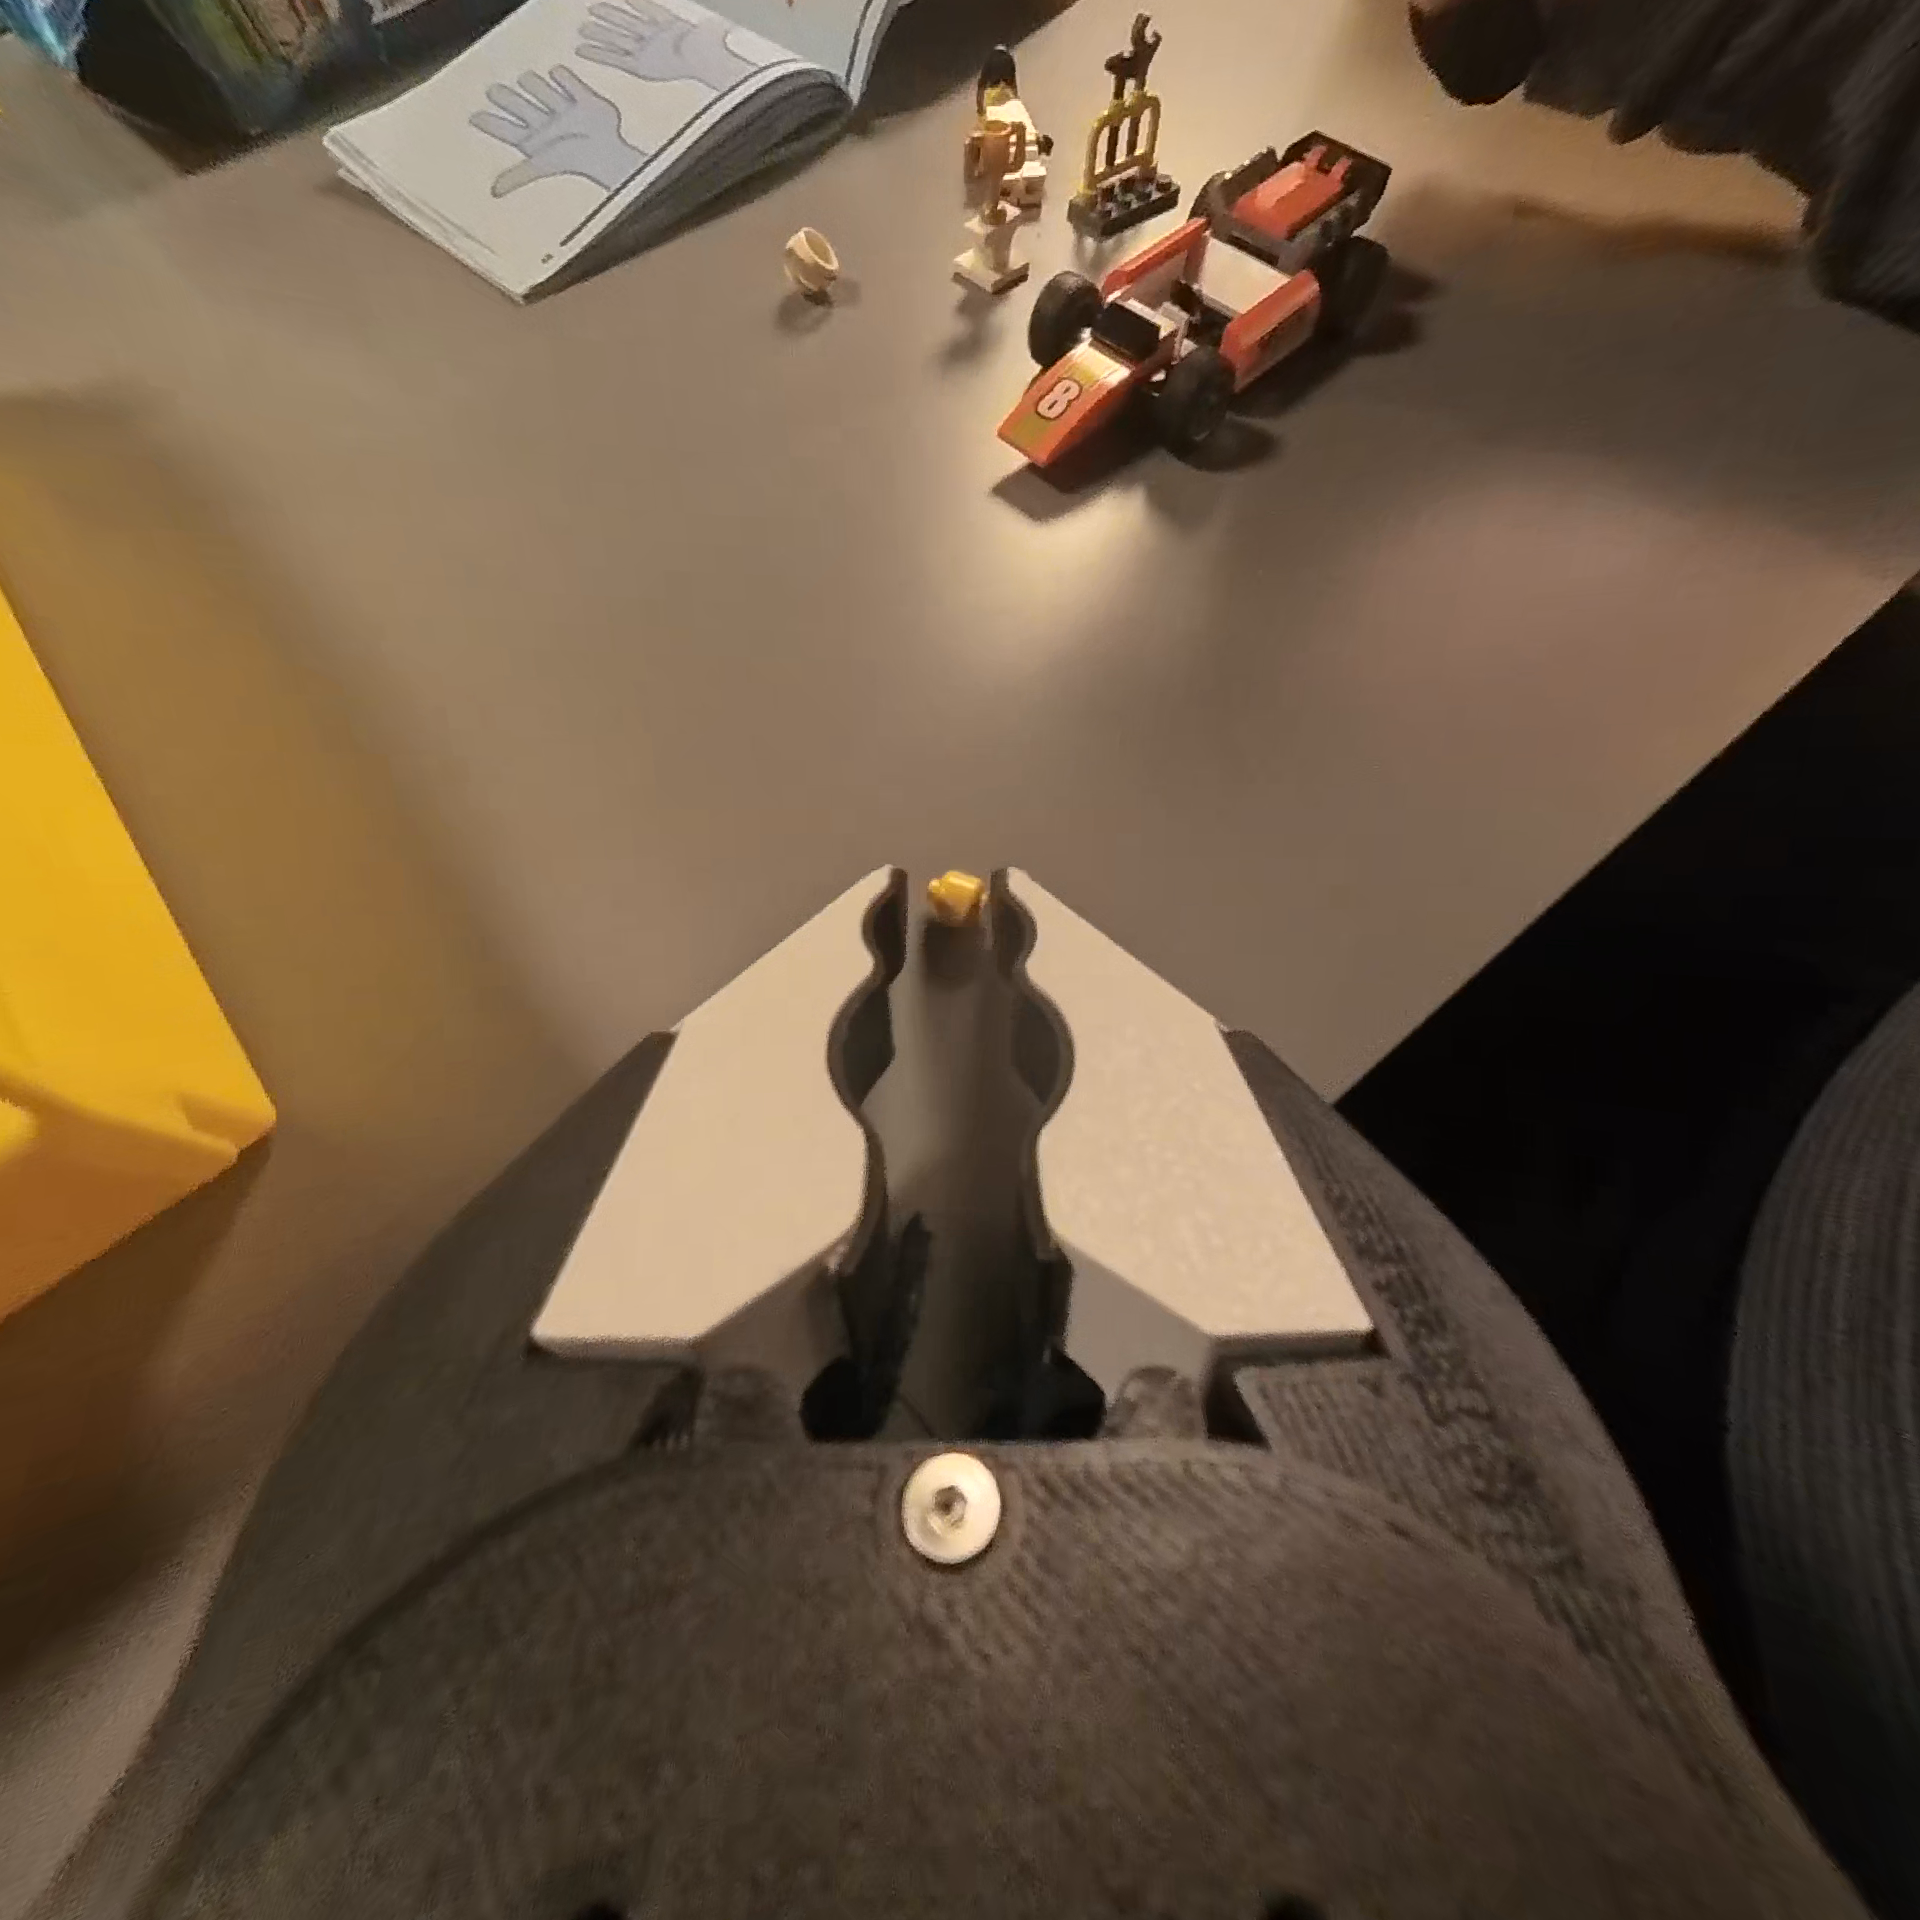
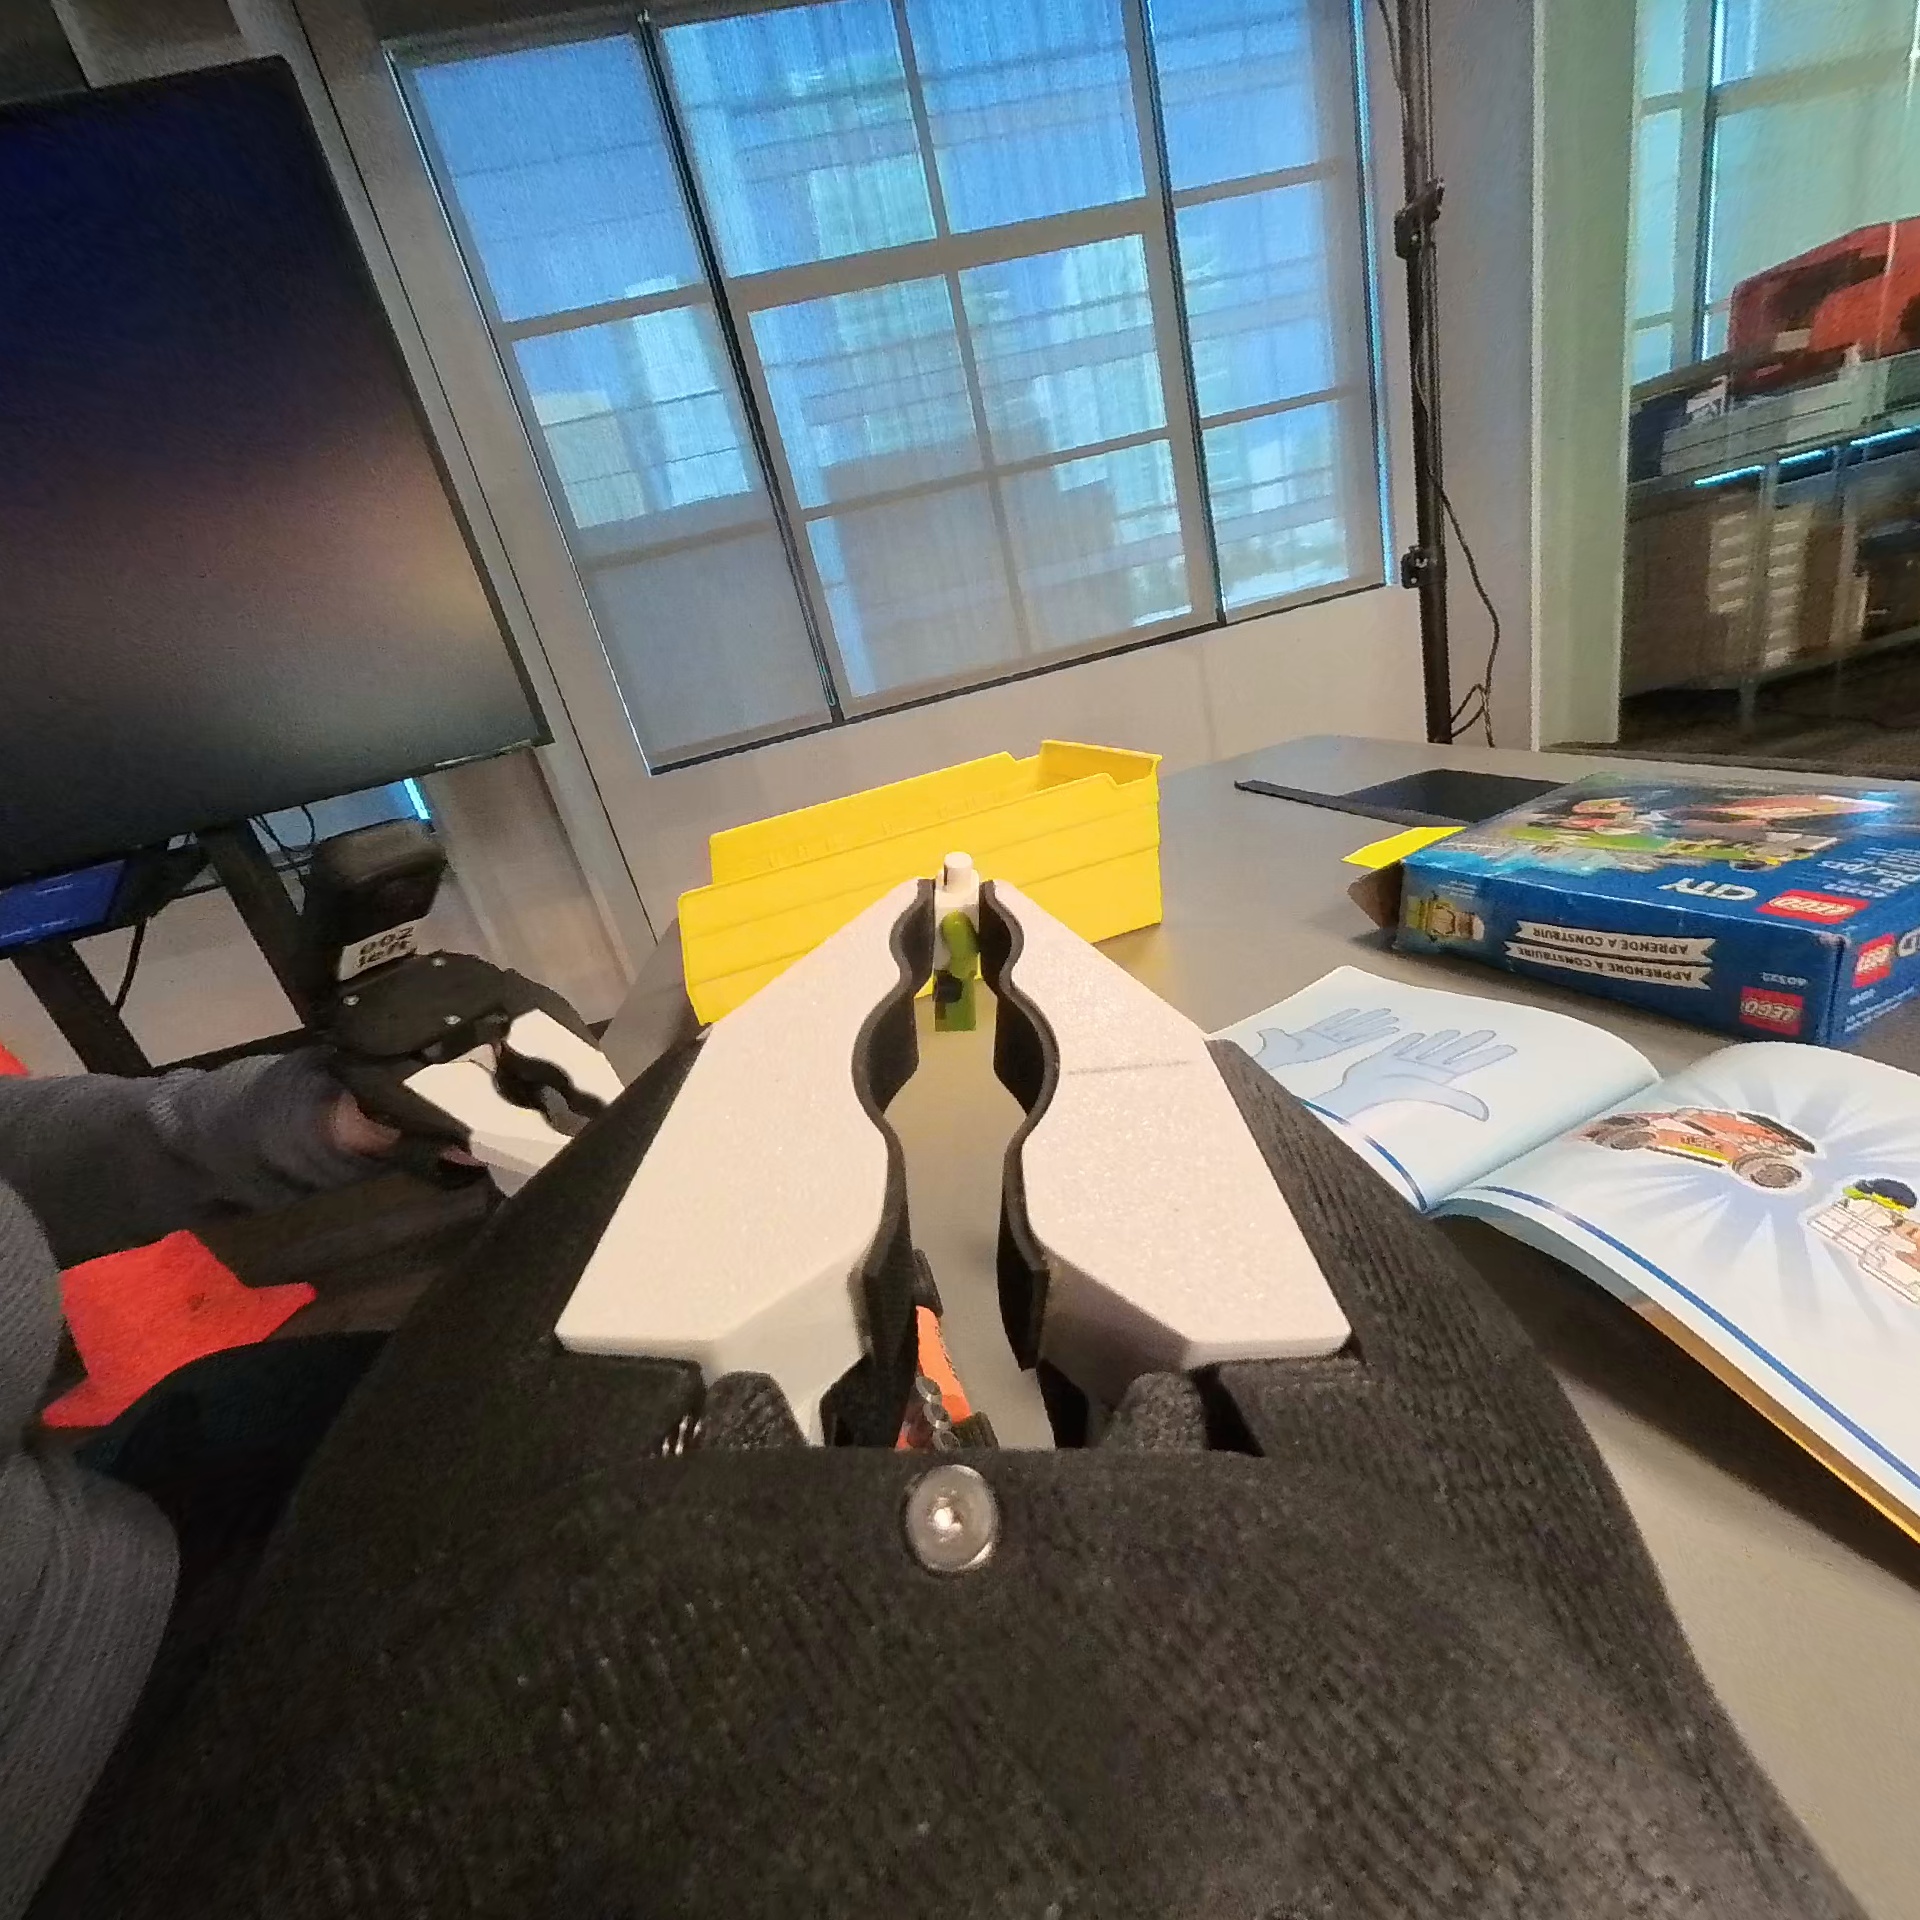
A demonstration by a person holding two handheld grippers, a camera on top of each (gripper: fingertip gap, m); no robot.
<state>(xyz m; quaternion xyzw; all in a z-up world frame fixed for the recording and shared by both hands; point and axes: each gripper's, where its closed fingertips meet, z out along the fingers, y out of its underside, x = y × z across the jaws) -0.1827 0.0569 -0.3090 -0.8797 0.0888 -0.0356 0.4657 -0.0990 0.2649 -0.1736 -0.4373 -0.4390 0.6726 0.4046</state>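
Left wrist view: my left claw (image 1: 943,896) low over grey table (image 1: 675,665), jaws narrowly apart; small yellow piece (image 1: 954,896) between tips, touching right pad (image 1: 1001,914), gap at left pad. Not gripped. Best to centre before squeezing.

Right wrist view: my right claw (image 2: 954,906) clamps headless minifigure torso (image 2: 956,940), white with green arm, pads pressing both sides. Hold upright, steady. Yellow bin (image 2: 935,842) behind.

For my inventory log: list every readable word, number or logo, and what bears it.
I won't transcribe writing; what bears it:
Red toy car: number on nose.
Blue box: logos and banners, upside down.
White label: on left gripper.
Booklet: page mark, too small.
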